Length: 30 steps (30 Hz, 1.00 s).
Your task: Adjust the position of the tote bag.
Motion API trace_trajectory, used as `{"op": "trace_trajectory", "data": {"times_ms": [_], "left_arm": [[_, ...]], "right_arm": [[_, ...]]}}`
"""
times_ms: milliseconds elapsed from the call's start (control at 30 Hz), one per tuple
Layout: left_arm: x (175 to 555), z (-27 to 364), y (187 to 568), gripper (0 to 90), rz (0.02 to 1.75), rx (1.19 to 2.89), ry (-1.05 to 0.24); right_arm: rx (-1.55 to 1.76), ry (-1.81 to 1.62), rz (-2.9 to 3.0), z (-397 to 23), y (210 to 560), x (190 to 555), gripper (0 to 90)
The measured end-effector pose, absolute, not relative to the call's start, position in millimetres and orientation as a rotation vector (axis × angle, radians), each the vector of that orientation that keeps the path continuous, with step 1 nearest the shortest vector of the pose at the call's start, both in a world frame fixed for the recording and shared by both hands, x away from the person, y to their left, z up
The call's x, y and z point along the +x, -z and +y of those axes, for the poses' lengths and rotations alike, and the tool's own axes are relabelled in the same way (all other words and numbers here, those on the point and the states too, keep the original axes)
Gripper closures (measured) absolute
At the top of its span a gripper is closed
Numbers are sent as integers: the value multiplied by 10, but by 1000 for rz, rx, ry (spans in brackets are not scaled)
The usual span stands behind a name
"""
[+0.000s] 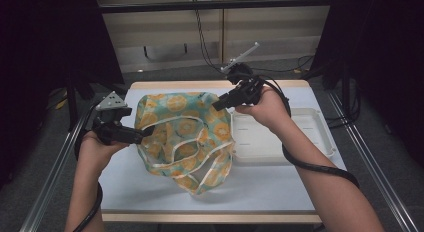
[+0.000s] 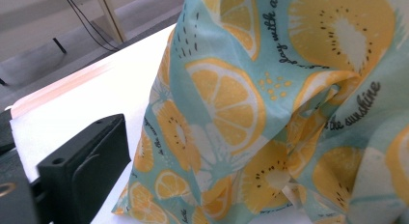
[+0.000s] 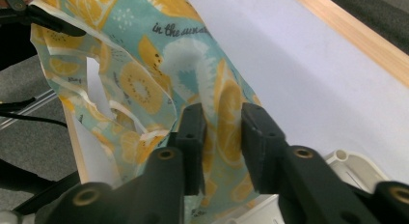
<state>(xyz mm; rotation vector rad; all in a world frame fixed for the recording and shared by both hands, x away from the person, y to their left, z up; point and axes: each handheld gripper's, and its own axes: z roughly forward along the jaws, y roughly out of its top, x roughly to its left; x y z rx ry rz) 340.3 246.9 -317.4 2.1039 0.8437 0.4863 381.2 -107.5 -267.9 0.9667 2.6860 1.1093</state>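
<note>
High view shows both grippers at the fruit-print bag (image 1: 186, 137). Right gripper (image 3: 223, 132) jaws stand apart, with cloth between them. Left gripper (image 1: 145, 132) grasps the bag edge.

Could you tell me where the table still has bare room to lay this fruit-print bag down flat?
Bare sheet runs along the table's near edge, in front of the bag and the white tray. A narrower strip lies beyond the tray by the far edge. The middle is crowded: the bag hangs there, with the tray close beside it.

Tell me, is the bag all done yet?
Not yet. Done: the bag is raised. In hand: the left hand-held gripper pinches one edge; cloth sits between the right hand-held gripper's parted jaws. Left: the tray is empty, so maybe putting it there.
</note>
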Motion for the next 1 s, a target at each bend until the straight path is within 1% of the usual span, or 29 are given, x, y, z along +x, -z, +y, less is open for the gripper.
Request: {"op": "trace_trajectory", "data": {"times_ms": [67,100,133,167,200,233,400,433,467,567,600,633,733,767,800,833,900,933,967,1000], "left_arm": [[3406,2467,3176,14,842,2099,-478],[3407,2458,3170,31,834,2103,-451],[3407,2458,3170,36,834,2103,-451],[3406,2439,3161,52,815,2115,-429],[3406,2439,3161,95,815,2115,-429],[3405,2428,3158,117,798,2117,-424],[3414,2404,3110,117,799,2122,-429],[3413,2408,3091,126,797,2130,-433],[3411,2409,3079,126,796,2127,-437],[3419,2445,2998,144,799,2121,-424],[3419,2445,2998,167,799,2121,-424],[3421,2450,2979,167,789,2118,-418],[3440,2460,2929,252,778,2115,-396],[3449,2464,2916,307,781,2118,-375],[3456,2459,2905,355,783,2121,-373],[3460,2457,2891,396,784,2131,-378],[3475,2454,2878,401,784,2138,-370],[3480,2447,2877,408,790,2133,-374],[3475,2445,2867,413,793,2136,-384],[3471,2443,2860,413,790,2137,-382]], "right_arm": [[968,-1109,2684,-1076,2679,3813,679],[975,-1107,2687,-1078,2679,3814,636],[975,-1101,2691,-1081,2680,3816,626],[975,-1098,2689,-1084,2680,3814,611],[982,-1096,2688,-1085,2678,3809,597],[980,-1100,2683,-1090,2678,3807,580],[977,-1100,2675,-1122,2670,3801,586],[992,-1105,2678,-1135,2658,3793,652],[992,-1105,2678,-1135,2658,3793,652],[982,-1116,2671,-1156,2638,3785,750],[982,-1116,2671,-1156,2638,3785,750],[987,-1119,2665,-1156,2631,3783,774],[986,-1136,2662,-1164,2611,3789,848],[990,-1137,2657,-1164,2602,3786,891],[981,-1132,2660,-1164,2594,3783,900],[975,-1126,2656,-1154,2581,3777,900],[951,-1127,2676,-1146,2584,3779,895],[947,-1125,2681,-1139,2593,3776,842],[957,-1122,2686,-1130,2605,3772,768],[957,-1122,2686,-1130,2605,3772,768]]}}
